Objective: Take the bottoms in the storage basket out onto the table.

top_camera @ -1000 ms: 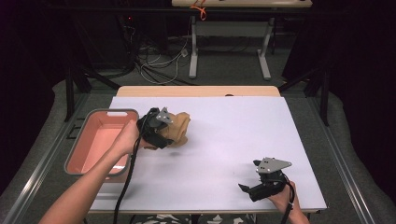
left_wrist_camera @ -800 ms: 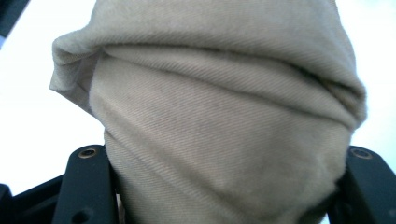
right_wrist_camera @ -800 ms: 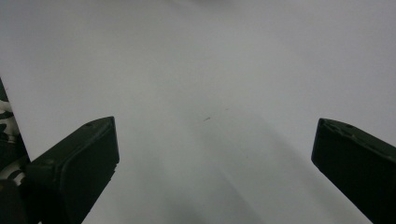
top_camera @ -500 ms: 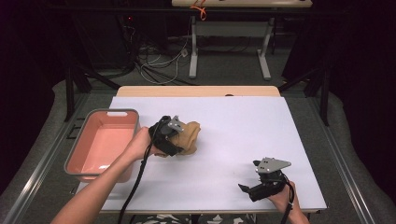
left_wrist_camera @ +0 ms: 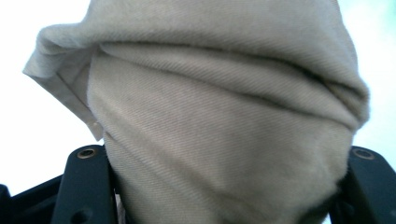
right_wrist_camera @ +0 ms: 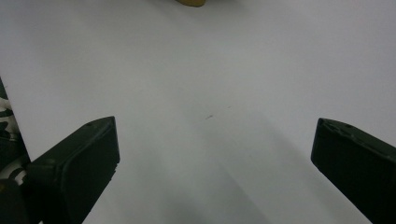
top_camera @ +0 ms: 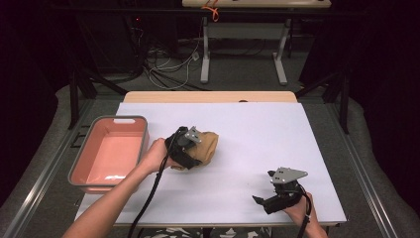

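A bunched tan cloth [top_camera: 207,145] hangs just above the white table [top_camera: 257,124], left of centre. My left gripper [top_camera: 192,148] is shut on it from the left. In the left gripper view the cloth [left_wrist_camera: 224,107] bulges between the two black jaws and hides their tips. My right gripper [top_camera: 264,187] stands open near the table's front right edge, pointing left, with nothing between its fingers. The right gripper view has its jaws wide apart [right_wrist_camera: 215,158] over bare white table, with a sliver of the tan cloth [right_wrist_camera: 190,2] at the top edge.
An empty pink tub [top_camera: 81,173] with a grey rim stands at the table's left edge, beside my left forearm. Behind the table are a dark floor, cables and the legs of another table [top_camera: 205,54].
My left gripper has carried the tan cloth rightward, away from the pink tub, toward the table's middle. The right gripper has not moved.
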Tool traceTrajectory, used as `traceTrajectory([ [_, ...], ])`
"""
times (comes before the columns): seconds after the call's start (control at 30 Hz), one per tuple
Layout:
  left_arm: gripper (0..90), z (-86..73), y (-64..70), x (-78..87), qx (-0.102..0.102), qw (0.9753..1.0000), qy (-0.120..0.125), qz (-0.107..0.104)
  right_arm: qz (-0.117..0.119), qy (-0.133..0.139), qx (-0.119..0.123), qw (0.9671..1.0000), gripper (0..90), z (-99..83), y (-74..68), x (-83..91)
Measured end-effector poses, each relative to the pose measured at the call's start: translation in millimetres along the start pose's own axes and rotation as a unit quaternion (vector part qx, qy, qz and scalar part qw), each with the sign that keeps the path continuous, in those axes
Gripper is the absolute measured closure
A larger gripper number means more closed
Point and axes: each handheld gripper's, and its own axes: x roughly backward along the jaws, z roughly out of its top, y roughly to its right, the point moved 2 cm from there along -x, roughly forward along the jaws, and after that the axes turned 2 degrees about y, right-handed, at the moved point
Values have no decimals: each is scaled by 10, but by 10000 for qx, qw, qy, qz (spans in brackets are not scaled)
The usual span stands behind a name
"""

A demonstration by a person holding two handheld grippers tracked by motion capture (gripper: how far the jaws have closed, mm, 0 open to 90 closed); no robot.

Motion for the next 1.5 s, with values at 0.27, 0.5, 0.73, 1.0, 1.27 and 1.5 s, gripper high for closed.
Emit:
traceTrajectory([
  [0.27, 326, 39, 64, -177, -39, 9999, -51, -116, 36, -27, -49, 10000, 4, -3, -6, -6],
  [0.5, 279, 67, 128, -373, -26, 9998, -110, -192, 42, -64, -71, 9999, 4, -6, -8, -16],
  [0.73, 176, 36, 167, -489, 29, 9996, -176, -197, 55, -97, -116, 9999, 3, -11, -11, -31],
  [1.0, 37, 2, 204, -423, 99, 9998, -12, -147, 119, -210, -113, 9996, 2, -9, -15, -51],
  [1.27, 0, -106, 246, -268, 254, 9991, 271, -178, 118, -189, -128, 9997, 2, 5, -30, -78],
  [1.5, 0, -328, 231, -148, 516, 9976, 445, -156, 152, -273, -171, 9994, 15, 40, -59, -134],
])
